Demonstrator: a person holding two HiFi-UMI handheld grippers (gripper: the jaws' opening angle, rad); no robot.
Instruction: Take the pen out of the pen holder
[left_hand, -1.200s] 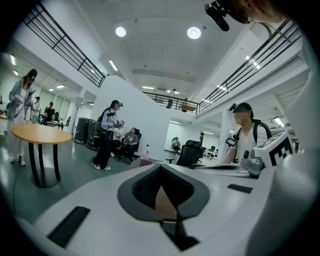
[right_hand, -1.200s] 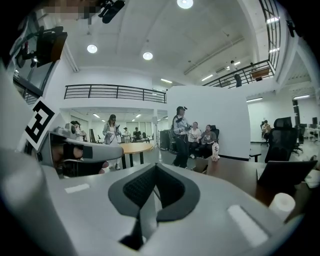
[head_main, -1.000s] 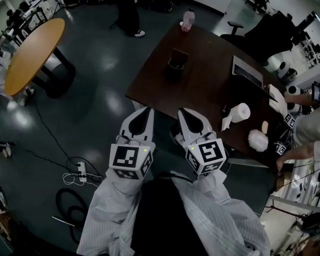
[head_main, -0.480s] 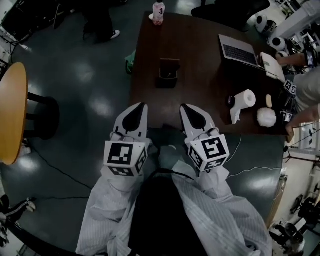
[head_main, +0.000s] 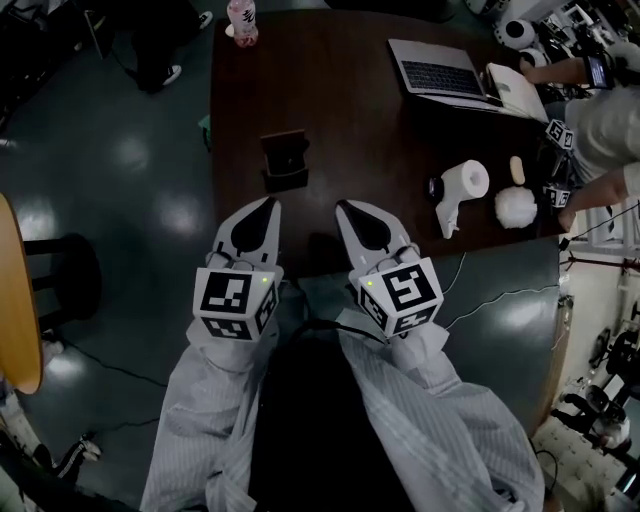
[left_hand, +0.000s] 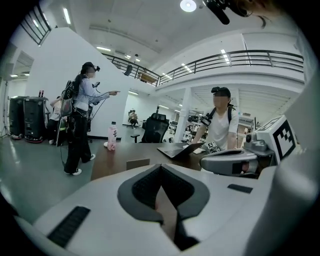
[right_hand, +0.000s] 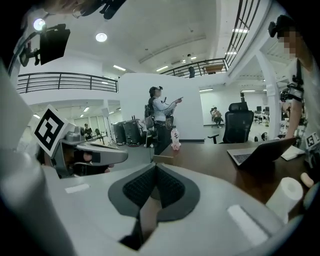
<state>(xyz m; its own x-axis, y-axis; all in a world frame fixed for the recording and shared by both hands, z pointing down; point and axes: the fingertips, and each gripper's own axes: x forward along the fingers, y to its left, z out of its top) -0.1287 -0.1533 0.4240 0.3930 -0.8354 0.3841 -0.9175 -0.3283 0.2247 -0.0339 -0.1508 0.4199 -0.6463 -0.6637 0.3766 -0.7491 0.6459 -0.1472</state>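
Head view: dark square pen holder (head_main: 285, 160) on brown table (head_main: 380, 150), just ahead of left gripper (head_main: 266, 206) and right gripper (head_main: 346, 208), both pressed together, empty. Pen indiscernible; likely light, stiff, slick: pinch upper shaft.

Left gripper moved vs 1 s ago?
Yes. The left gripper has come closer to the pen holder standing on the brown table.

Table (head_main: 350, 120) dark smooth wood. Floor (head_main: 120, 170) glossy. Left gripper (head_main: 266, 206), right gripper (head_main: 347, 209) matt white plastic. Sleeves (head_main: 205, 400) cloth. Paper roll (head_main: 468, 180) matt.
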